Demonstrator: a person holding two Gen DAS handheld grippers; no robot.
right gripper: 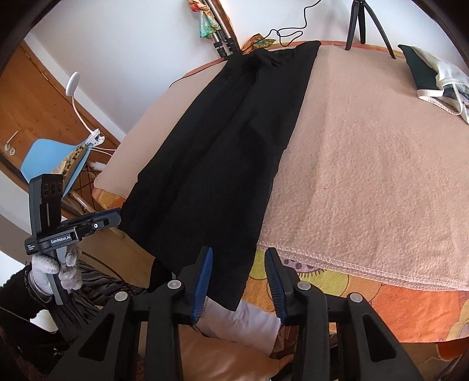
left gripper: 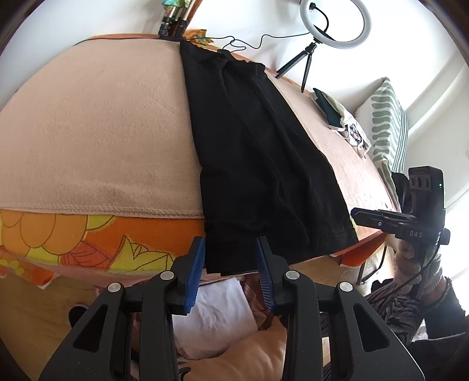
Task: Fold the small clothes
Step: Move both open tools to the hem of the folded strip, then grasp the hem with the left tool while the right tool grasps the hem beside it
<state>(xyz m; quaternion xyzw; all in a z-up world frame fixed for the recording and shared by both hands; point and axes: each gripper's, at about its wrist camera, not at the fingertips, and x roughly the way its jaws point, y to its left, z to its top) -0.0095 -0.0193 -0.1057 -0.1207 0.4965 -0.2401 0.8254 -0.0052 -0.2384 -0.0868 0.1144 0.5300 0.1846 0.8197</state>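
A long black garment [left gripper: 252, 146] lies folded lengthwise on the pink blanket [left gripper: 96, 132], from the far edge to the near edge, where its end hangs over. My left gripper [left gripper: 231, 252] is open with its blue pads either side of the garment's hanging near-left corner. My right gripper [right gripper: 239, 263] is open at the near-right corner of the same garment [right gripper: 228, 152], which hangs between its pads. Each gripper shows in the other's view, the right one [left gripper: 381, 219] and the left one [right gripper: 88, 224], held by gloved hands.
A small pile of folded clothes [right gripper: 433, 76] lies at the far right of the blanket [right gripper: 366, 175]. A ring light on a tripod [left gripper: 334, 26] stands at the far edge, with cables. A striped pillow [left gripper: 387, 123] lies right; a blue chair [right gripper: 52, 158] stands left.
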